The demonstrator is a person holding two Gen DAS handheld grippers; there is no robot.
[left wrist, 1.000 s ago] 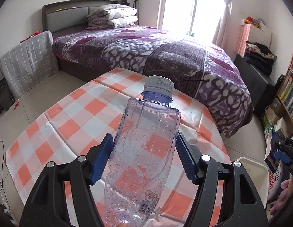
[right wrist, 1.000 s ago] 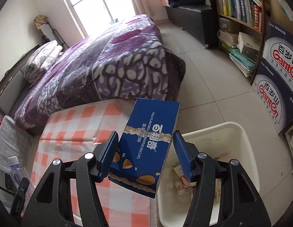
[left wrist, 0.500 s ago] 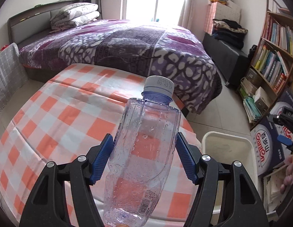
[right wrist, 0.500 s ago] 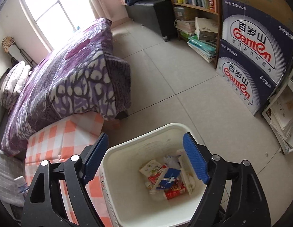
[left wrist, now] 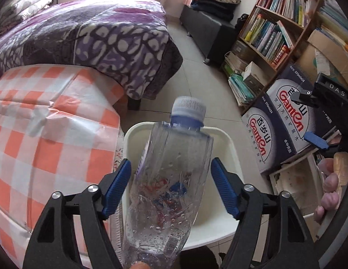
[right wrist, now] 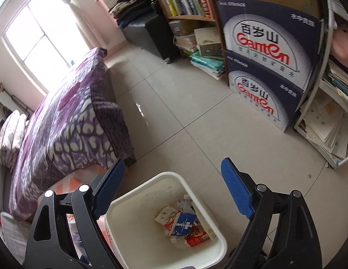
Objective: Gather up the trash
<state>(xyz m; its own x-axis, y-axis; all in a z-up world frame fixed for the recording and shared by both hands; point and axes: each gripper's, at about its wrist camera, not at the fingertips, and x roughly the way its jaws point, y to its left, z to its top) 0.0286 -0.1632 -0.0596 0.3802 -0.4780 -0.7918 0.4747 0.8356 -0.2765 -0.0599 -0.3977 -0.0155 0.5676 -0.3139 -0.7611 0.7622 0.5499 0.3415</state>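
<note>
My left gripper (left wrist: 170, 186) is shut on a clear crumpled plastic bottle (left wrist: 167, 183) with a pale cap, held over the white trash bin (left wrist: 225, 143) beside the table. My right gripper (right wrist: 172, 189) is open and empty above the same bin (right wrist: 129, 219). Inside the bin lie a blue biscuit box (right wrist: 184, 223) and several wrappers. The right gripper also shows at the right edge of the left wrist view (left wrist: 313, 121).
An orange-checked tablecloth (left wrist: 39, 134) covers the table left of the bin. A purple-covered bed (right wrist: 68, 116) stands behind. Stacked Ganten water cartons (right wrist: 265, 62) and a bookshelf (left wrist: 277, 29) stand to the right, across tiled floor (right wrist: 185, 112).
The right gripper opened and let the blue biscuit box fall into the bin, then drew back. The left gripper carried the bottle rightward from over the table to over the bin.
</note>
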